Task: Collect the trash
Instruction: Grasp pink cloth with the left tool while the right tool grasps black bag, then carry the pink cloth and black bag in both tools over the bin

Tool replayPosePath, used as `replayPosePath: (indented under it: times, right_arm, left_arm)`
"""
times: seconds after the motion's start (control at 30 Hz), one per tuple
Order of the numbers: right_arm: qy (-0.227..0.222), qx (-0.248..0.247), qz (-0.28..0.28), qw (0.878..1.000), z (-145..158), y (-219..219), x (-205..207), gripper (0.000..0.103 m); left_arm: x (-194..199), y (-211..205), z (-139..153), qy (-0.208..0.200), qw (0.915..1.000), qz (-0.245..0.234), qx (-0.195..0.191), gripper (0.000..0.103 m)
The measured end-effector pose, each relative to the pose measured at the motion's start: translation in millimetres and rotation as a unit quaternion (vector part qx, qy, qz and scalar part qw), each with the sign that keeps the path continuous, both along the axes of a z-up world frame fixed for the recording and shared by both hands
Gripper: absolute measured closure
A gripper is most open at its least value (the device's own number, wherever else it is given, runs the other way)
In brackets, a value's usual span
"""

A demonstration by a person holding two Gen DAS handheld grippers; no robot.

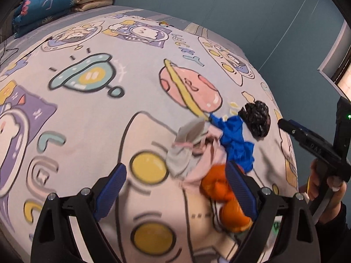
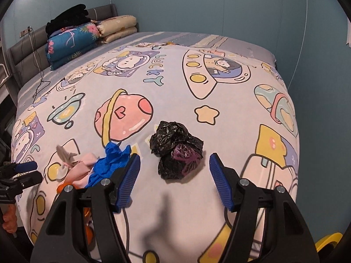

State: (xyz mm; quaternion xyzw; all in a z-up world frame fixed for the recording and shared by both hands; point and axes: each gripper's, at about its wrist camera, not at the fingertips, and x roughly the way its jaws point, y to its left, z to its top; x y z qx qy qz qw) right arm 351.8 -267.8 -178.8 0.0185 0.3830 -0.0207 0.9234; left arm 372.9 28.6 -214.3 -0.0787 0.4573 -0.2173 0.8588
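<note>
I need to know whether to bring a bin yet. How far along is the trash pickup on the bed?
Nothing looks collected yet. The crumpled black bag, blue scrap, pink-and-grey scraps and orange pieces all lie loose on the bedspread. In hand: nothing; the right claw is open, facing the black bag, and the left claw is open by the scraps. All pickups remain.

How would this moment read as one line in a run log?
stage: approach | left tool: open by orange peel | right tool: open before crumpled black bag | nothing held
</note>
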Motion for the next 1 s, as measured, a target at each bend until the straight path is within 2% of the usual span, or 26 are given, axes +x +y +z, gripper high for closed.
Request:
replayPosePath:
  times: [0.3,0.5,0.57,0.63,0.73,0.83,1.0]
  right_arm:
    - [0.032,0.000,-0.016,0.999,-20,-8,42,0.041]
    - [0.063,0.021,-0.025,0.998,-41,-15,60,0.041]
    - [0.066,0.018,-0.021,0.997,-44,-11,64,0.049]
    - [0.069,0.019,-0.015,0.997,-45,-7,65,0.058]
    - [0.061,0.003,-0.006,0.998,-43,1,63,0.065]
    - [0.054,0.003,-0.005,0.999,-40,1,60,0.069]
    - [0.042,0.012,-0.013,0.999,-33,-3,53,0.072]
  left_arm:
    - [38,-44,-16,0.020,0.9991,-0.036,0.002,0.016]
    - [46,-68,-33,0.037,0.9974,-0.057,0.025,0.035]
    - [45,-72,-35,0.028,0.9971,-0.059,0.040,0.044]
    - [44,-72,-36,0.024,0.9968,-0.056,0.052,0.062]
    - [47,-60,-36,0.036,0.9978,-0.047,0.031,0.077]
    - [46,-51,-36,0.039,0.9982,-0.040,0.023,0.084]
    - [41,-39,-29,0.034,0.9989,-0.031,0.007,0.087]
